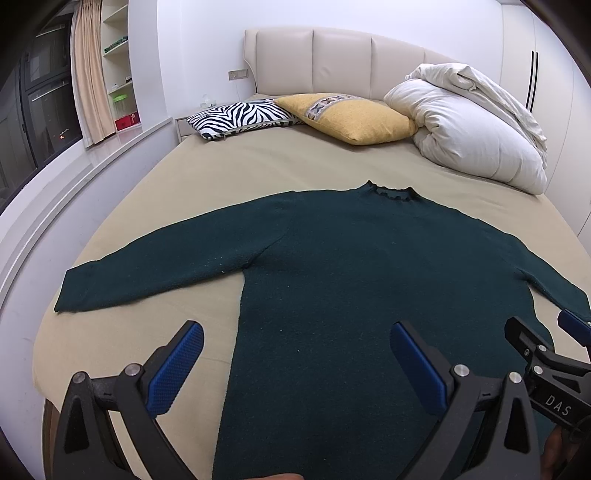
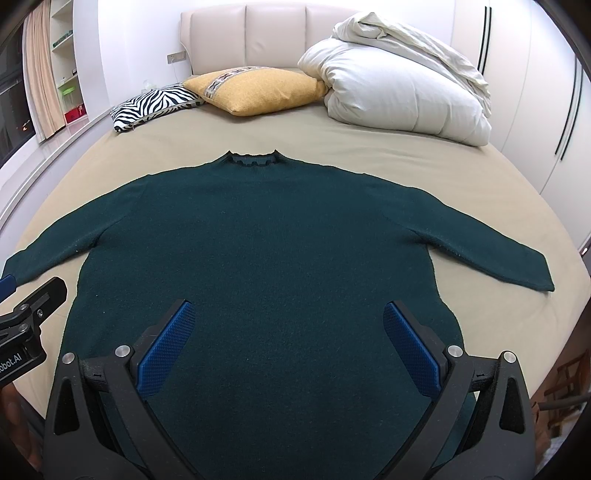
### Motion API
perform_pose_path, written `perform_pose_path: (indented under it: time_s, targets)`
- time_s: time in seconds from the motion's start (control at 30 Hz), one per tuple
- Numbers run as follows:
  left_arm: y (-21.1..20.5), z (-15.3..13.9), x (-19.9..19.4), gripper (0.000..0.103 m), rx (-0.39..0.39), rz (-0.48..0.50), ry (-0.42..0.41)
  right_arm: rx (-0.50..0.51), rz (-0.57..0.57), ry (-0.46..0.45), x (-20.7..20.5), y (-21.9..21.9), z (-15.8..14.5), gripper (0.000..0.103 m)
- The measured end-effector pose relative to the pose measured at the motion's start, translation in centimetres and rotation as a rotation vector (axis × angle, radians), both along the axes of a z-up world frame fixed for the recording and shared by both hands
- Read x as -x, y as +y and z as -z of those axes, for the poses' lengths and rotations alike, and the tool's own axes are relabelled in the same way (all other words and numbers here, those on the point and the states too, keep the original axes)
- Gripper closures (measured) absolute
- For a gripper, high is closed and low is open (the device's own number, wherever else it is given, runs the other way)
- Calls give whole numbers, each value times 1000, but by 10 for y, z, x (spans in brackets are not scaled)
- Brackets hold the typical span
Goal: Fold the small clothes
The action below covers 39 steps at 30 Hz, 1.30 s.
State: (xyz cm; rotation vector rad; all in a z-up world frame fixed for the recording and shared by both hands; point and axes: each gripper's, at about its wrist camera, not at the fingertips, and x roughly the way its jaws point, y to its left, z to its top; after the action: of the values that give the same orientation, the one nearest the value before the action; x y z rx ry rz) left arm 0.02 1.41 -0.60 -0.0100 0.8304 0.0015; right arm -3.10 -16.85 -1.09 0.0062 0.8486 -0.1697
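Dark green sweater [image 2: 266, 236] lies flat on the bed [image 2: 424, 162], collar toward the headboard [image 2: 273, 33], both sleeves spread toward the side edges, hem at the foot edge. Left gripper [image 1: 295, 354] and right gripper [image 2: 288, 332] hover above the lower body of the sweater, jaws wide, holding nothing. Zebra pillow [image 2: 155, 103], yellow pillow [image 2: 258, 88] and folded duvet [image 2: 399, 88] sit at the head end.

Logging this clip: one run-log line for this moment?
sweater flat on bed, unfolded | left tool open | right tool open

Sweater [image 2: 266, 236] hem below both frames' edge
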Motion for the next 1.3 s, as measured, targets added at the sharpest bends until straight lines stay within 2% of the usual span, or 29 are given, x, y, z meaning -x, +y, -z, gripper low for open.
perform_pose_path:
  time_s: [1.07, 1.23, 1.3]
  targets:
    - [1, 1, 0, 0, -1, -1, 3, -10, 0, 16, -3, 0, 2, 0]
    - [5, 6, 5, 0, -36, -18, -3, -14, -4, 22, -4, -1, 4, 0]
    - [12, 7, 9, 0, -26, -13, -2, -23, -8, 28, -5, -3, 4, 0]
